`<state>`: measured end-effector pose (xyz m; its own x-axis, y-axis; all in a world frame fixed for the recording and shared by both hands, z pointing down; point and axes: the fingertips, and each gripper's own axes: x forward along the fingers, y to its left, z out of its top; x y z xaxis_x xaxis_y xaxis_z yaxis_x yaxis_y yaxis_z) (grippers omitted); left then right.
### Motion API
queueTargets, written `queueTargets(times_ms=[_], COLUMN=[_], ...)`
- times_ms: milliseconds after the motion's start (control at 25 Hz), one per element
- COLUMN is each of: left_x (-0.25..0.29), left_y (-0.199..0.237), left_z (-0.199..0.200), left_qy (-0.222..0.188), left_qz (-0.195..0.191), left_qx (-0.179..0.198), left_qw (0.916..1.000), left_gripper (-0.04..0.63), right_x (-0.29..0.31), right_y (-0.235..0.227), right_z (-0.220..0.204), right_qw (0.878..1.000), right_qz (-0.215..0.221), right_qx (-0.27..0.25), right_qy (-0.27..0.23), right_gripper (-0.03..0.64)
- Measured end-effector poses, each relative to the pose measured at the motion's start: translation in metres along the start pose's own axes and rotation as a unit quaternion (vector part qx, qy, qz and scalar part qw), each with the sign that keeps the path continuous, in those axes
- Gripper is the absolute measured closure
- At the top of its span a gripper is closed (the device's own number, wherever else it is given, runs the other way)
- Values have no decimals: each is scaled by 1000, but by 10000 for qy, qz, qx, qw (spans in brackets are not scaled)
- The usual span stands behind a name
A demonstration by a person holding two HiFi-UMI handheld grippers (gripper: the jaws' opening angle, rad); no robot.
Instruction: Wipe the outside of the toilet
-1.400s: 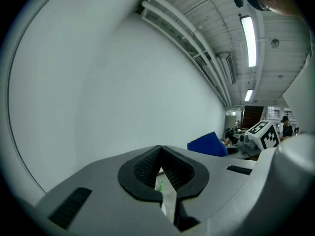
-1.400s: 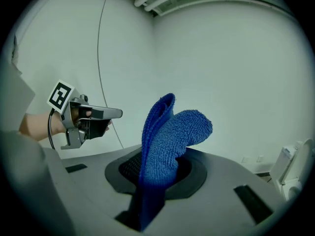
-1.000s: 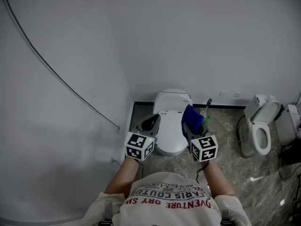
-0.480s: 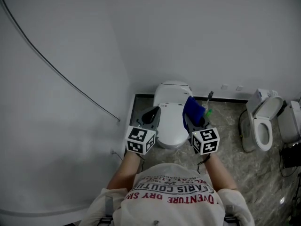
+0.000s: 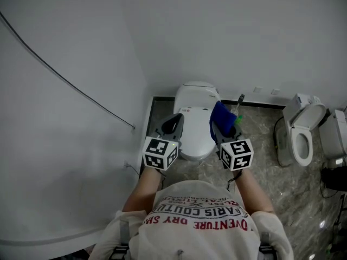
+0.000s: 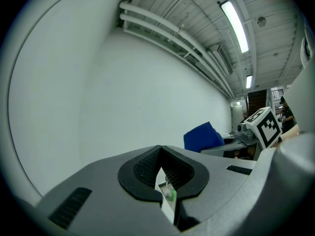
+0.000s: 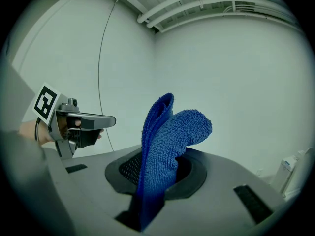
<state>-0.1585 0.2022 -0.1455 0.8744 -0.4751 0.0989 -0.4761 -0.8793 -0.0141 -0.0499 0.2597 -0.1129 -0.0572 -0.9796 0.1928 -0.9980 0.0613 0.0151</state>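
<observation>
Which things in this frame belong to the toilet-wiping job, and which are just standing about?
Belongs to the job:
- toilet, lid down
- blue cloth, clamped in the right gripper
- left gripper, shut and empty

Just standing about:
- second toilet, open, at the right
- dark-handled tool beside the first toilet

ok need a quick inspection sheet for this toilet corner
surface: grey marbled floor, no spills seen
job's things: white toilet, lid down; blue cloth sticking up from the right jaws
clutter: dark-handled brush-like tool beside the toilet; second toilet to the right, seat up
grippers: left gripper shut, holding nothing; right gripper shut on the blue cloth
cables: thin dark cable running down the left wall
surroundings: plain white walls, ceiling pipes
</observation>
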Motion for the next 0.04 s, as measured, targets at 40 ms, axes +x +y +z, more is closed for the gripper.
queueTargets(times_ms=[40], left_x=[3], left_y=[1], left_z=[0], left_qy=[-2], left_qz=[-3], left_qx=[3], left_qw=[10000], left_gripper=[588], right_x=[2], right_y=[-2], right_z=[0], right_qw=[10000], right_qz=[-11], right_qx=[7], right_qy=[-13], right_gripper=[545])
